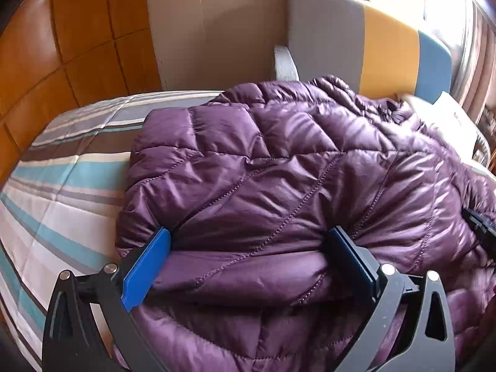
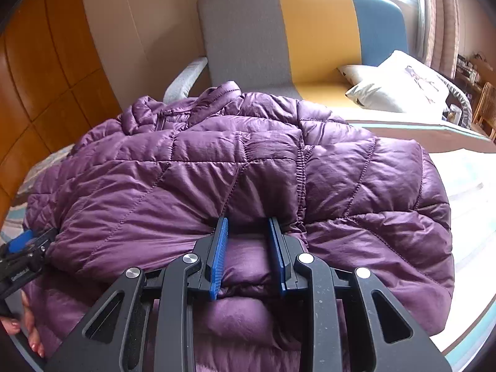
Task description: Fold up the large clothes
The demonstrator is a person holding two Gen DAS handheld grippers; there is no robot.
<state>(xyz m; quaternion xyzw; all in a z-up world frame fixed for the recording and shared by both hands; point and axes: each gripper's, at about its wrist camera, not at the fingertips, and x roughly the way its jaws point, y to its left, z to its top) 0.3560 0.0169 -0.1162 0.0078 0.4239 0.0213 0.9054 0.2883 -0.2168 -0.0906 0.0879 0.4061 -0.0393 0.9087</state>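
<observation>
A purple quilted puffer jacket (image 1: 279, 161) lies on the striped bed, its lower part doubled over onto the body. It also fills the right wrist view (image 2: 248, 167), collar at the far left. My left gripper (image 1: 248, 238) has its jaws spread wide with a thick folded edge of the jacket between the blue pads (image 1: 145, 269). My right gripper (image 2: 248, 226) is closed on a bunched fold of the jacket near its hem. The left gripper also shows at the left edge of the right wrist view (image 2: 21, 248), and the right gripper at the right edge of the left wrist view (image 1: 480, 229).
The striped bedspread (image 1: 62, 186) extends left of the jacket. A grey, yellow and blue headboard (image 2: 310, 31) stands behind, with white pillows (image 2: 400, 83) to the right. Wooden panelling (image 1: 62, 46) covers the left wall. A bright window with curtains is at the far right.
</observation>
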